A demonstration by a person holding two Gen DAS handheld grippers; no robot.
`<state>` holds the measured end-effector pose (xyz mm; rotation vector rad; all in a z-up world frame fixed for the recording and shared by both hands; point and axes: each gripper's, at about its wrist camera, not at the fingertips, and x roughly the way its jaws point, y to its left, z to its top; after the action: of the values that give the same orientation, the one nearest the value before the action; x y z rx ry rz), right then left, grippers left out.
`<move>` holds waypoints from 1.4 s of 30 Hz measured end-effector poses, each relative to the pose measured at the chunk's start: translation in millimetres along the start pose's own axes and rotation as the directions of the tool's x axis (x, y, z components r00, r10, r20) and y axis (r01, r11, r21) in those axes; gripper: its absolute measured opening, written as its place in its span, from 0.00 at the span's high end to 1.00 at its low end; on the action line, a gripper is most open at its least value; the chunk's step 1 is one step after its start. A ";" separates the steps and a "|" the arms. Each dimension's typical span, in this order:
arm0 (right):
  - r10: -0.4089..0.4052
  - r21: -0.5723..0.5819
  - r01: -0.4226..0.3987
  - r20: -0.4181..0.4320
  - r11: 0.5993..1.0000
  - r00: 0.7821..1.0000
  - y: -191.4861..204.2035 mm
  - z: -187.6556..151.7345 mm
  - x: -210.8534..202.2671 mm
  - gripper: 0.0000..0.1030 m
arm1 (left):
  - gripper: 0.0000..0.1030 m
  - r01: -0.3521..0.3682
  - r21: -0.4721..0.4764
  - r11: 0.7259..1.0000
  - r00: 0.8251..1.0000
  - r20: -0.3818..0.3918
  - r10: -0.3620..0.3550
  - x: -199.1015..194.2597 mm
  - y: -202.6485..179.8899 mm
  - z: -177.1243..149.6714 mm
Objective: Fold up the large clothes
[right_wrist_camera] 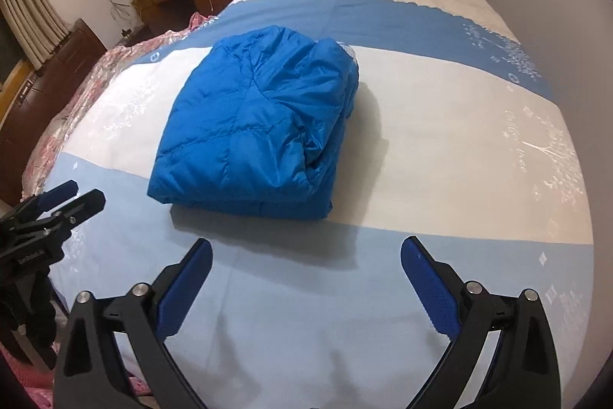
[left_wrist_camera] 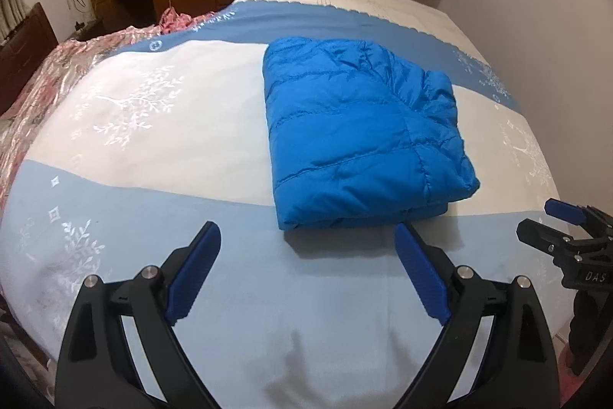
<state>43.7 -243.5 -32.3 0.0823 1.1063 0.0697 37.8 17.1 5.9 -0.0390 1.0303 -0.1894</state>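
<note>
From my left wrist camera, the left gripper is spread wide and holds nothing. The folded blue quilted puffer jacket lies on the blue-and-white patterned bedspread, just ahead of the fingertips and nearer my right finger. The right gripper is cut off at the frame's edge, so from here I cannot judge its spread.

From my right wrist camera, the right gripper is wide apart and empty. The jacket sits ahead, toward the left finger, not touching. The left gripper pokes in, partly cropped.
</note>
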 end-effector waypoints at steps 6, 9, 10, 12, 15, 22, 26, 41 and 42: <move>0.002 0.014 -0.002 0.007 1.000 1.000 0.8 -12.8 -28.3 0.04 | 0.10 -0.028 -0.011 1.000 0.999 0.046 0.029 -36.1 -6.5 -11.3; 0.005 0.010 -0.005 0.021 1.000 1.000 4.0 -18.4 -41.8 0.04 | 0.10 -0.043 -0.014 0.999 0.998 0.037 0.044 -48.3 -10.1 -16.0; 0.003 0.010 -0.003 0.025 1.000 1.000 4.5 -19.7 -45.0 0.04 | 0.10 -0.050 -0.016 0.999 0.998 0.033 0.051 -52.0 -11.2 -17.6; -0.004 0.008 0.004 0.034 1.000 0.999 7.1 -23.1 -53.9 0.04 | 0.10 -0.047 -0.012 0.999 0.998 0.035 0.047 -58.9 -12.9 -20.6; -0.017 0.004 0.016 0.051 1.000 0.999 10.4 -25.9 -64.3 0.04 | 0.09 -0.058 0.001 0.998 0.997 0.049 0.058 -70.0 -16.1 -24.8; -0.026 0.001 0.026 0.063 1.000 0.998 13.1 -30.7 -73.5 0.04 | 0.09 -0.074 0.016 0.997 0.995 0.069 0.072 -83.1 -18.8 -30.3; -0.026 0.000 0.026 0.058 1.000 0.998 13.6 -31.4 -73.1 0.04 | 0.09 -0.085 0.021 0.996 0.994 0.067 0.083 -82.1 -19.1 -31.3; -0.029 -0.006 0.029 0.055 1.000 0.998 13.8 -34.6 -74.2 0.04 | 0.09 -0.112 0.032 0.993 0.992 0.061 0.110 -78.9 -19.5 -34.1; -0.030 -0.007 0.030 0.055 1.000 0.998 13.7 -34.5 -74.4 0.04 | 0.09 -0.114 0.031 0.993 0.992 0.061 0.112 -78.6 -19.9 -34.4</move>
<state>-20.6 -236.0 19.9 0.0606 1.0523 0.0448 -33.7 13.2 57.2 0.0444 0.9674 -0.1023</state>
